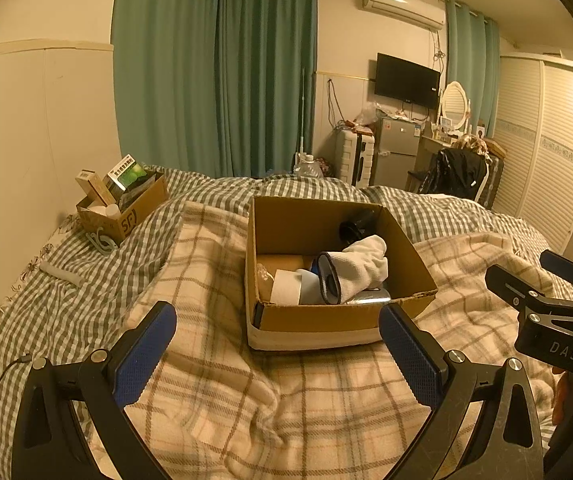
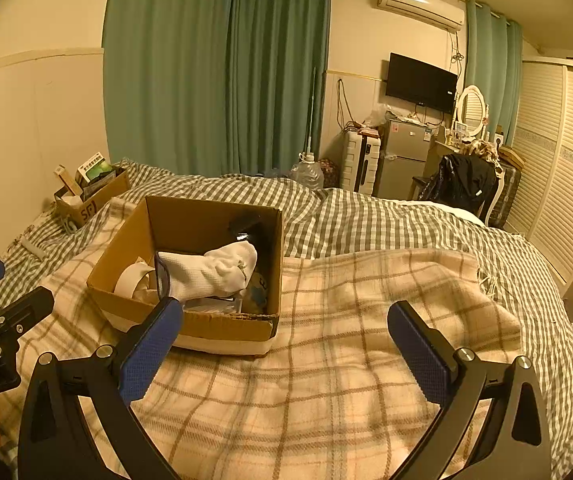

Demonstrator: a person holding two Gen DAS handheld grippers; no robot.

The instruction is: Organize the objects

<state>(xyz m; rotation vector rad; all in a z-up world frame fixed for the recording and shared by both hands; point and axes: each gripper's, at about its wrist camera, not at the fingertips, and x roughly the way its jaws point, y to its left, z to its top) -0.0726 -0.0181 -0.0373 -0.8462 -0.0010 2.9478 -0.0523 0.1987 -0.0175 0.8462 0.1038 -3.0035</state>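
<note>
From the left wrist: left tool (image 1: pixel 277 342) spread wide, blue pads well apart, nothing between them, hovering over the plaid blanket (image 1: pixel 222 392) on the bed (image 1: pixel 46 288). Just ahead, resting on the blanket, an open cardboard box (image 1: pixel 326 316) holding a white sock (image 1: pixel 360 270), a roll of white tape (image 1: pixel 286 286), a dark round item at the back (too dim to name) and something shiny at the front wall. Toward the bed's far left corner, against the wall, a smaller cardboard box (image 1: pixel 126 212) stuffed with packets. At the right edge, right tool (image 1: pixel 550 276) seen side-on.

From the right wrist: right tool (image 2: pixel 284 326) likewise wide open and gripping nothing, above the blanket's right half. Cardboard box ahead and to the left, its near wall just behind the left pad; sock draped across the contents. Smaller box at the bed's far left corner. Left tool at the left edge. Beyond the bed's foot: green curtains (image 2: pixel 214 64), fridge (image 2: pixel 402 160), wall television (image 2: pixel 420 82).
</note>
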